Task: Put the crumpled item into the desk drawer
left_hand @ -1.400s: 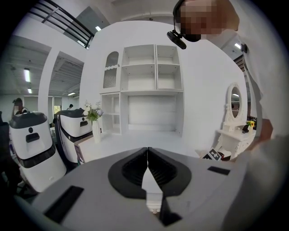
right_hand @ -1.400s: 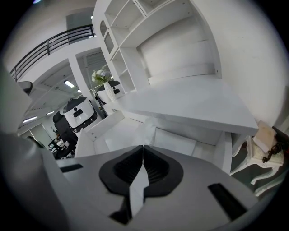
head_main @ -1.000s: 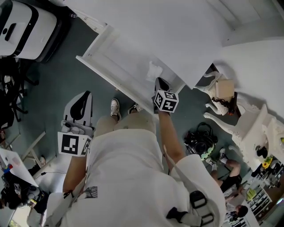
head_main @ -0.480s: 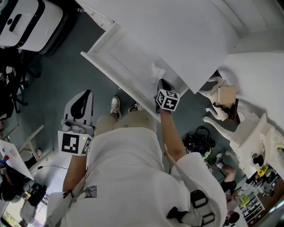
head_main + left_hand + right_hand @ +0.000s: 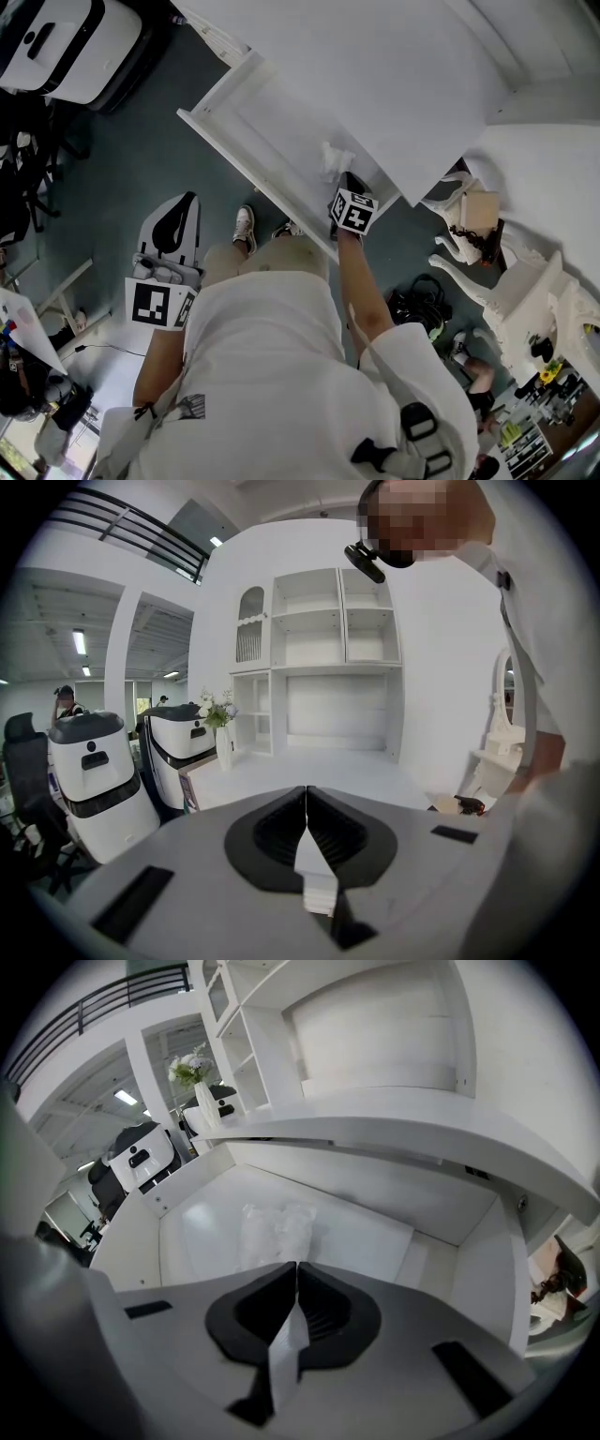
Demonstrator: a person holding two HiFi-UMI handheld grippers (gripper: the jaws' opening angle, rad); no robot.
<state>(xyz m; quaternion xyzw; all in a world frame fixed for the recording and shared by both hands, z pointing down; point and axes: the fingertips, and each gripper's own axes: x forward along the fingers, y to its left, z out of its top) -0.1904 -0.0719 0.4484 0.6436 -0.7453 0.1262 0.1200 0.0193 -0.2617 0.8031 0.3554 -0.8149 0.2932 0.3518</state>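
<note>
The crumpled item (image 5: 277,1230) you are working with is a small white, slightly see-through wad, creased all over and bunched into two soft lobes side by side. From the head view it (image 5: 336,157) is only a pale, puckered scrap against the white wood.

Counting: one crumpled item, one open drawer (image 5: 375,1227), one desk (image 5: 375,75) over it, and your two grippers, each with one marker cube. The left gripper view also takes in two white rounded machines (image 5: 89,761) at 9 o'clock.

In the right gripper view, your right gripper (image 5: 297,1265) has its jaws brought together, no gap between the pads. The wad sits at 12 o'clock from the tips, its near edge meeting them. It appears to be nipped there, though the contact itself is too small to see cleanly. The item is inside the drawer, over the floor panel, closer to the left wall than the right.

In the head view the drawer (image 5: 246,120) is pulled out from under the desk. Your right gripper (image 5: 343,183) reaches over its front rail, with the wad at 11 o'clock from the marker cube.

Your left gripper (image 5: 306,789) is closed with nothing between the pads. It (image 5: 181,208) hangs at 7 o'clock from the drawer, well apart from the item.
</note>
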